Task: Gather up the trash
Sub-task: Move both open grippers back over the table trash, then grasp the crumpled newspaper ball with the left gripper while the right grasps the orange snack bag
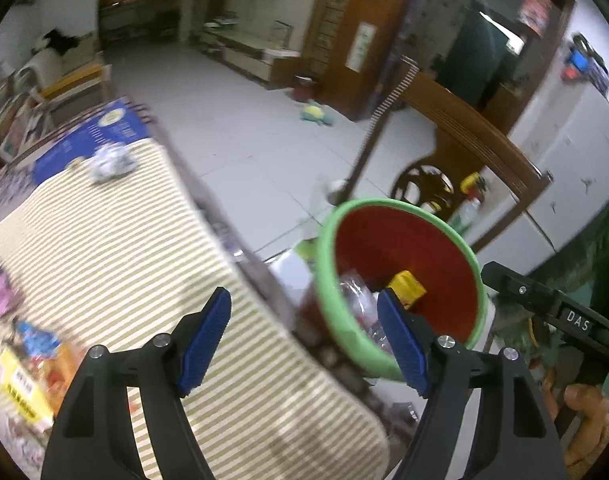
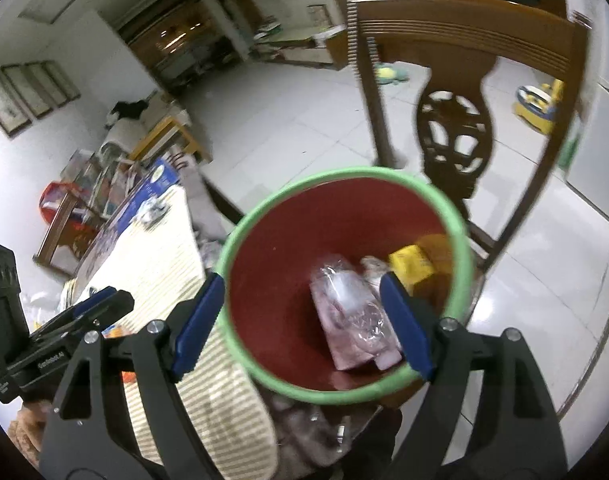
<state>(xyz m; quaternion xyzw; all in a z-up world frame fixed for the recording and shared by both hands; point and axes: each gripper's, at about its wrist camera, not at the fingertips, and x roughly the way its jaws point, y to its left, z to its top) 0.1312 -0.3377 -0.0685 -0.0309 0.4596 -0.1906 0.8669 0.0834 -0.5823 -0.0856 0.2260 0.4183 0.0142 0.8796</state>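
Both grippers, left gripper (image 1: 304, 340) and right gripper (image 2: 302, 322), are spread wide, nothing held. Bin (image 2: 462, 240) already loaded; wrappers (image 1: 28, 364) at 9 o'clock probably get grabbed next.

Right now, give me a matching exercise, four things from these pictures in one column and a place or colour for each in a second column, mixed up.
Things:
1. bin
2. yellow box
3. clear plastic bag
4. crumpled white wrapper

Descriptions:
A. lies on the striped cloth near the blue box
B. green rim, red inside
C. see-through, on the bin's bottom
D. inside the bin, toward the wooden chair

Pairs: 1-B, 2-D, 3-C, 4-A
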